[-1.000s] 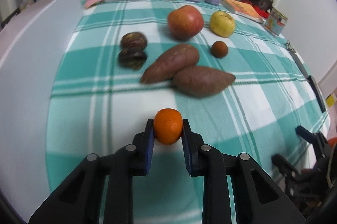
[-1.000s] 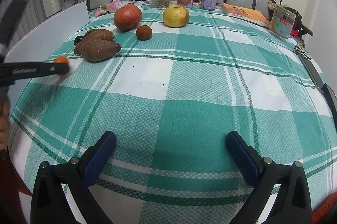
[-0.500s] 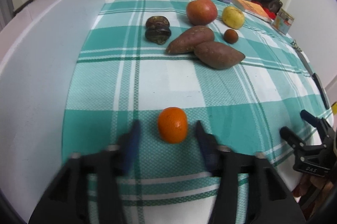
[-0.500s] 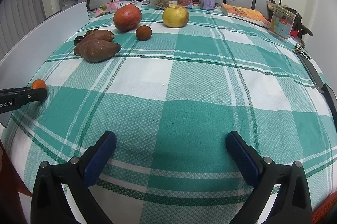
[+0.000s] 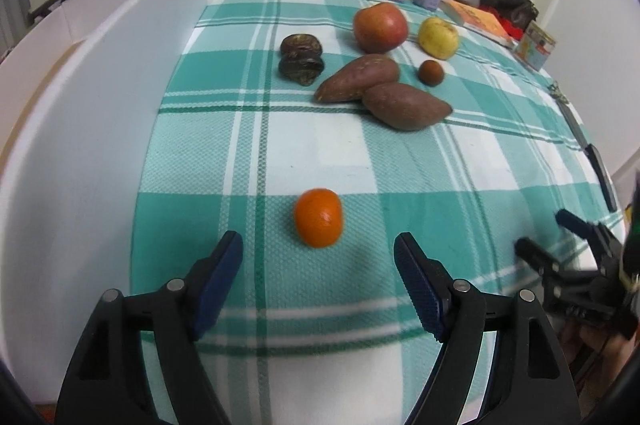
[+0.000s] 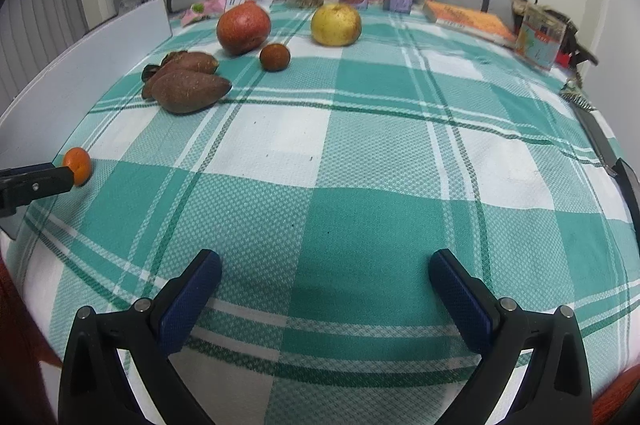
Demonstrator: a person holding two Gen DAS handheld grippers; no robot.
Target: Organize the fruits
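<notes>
The left gripper (image 5: 318, 253) points down at the checked cloth (image 5: 320, 153), and its jaws are opening; the 2 blue pads (image 5: 218, 279) stand apart from the small orange (image 5: 318, 212), which lies free on the cloth just beyond the fingertips, in line with the gap between them. Taking that orange as the landmark: a white board (image 5: 92, 113) stands to its left along the cloth's edge. Well beyond the orange lie 2 sweet potatoes (image 5: 384, 89), touching each other, with 2 dark wrinkled fruits (image 5: 300, 59) to their left. Further off sit a red apple (image 5: 380, 27), a yellow fruit (image 5: 438, 37) and a small brown fruit (image 5: 431, 72). Far right of the orange, the right gripper (image 6: 325, 275) hangs over bare cloth, its jaws wide apart with nothing between them.
</notes>
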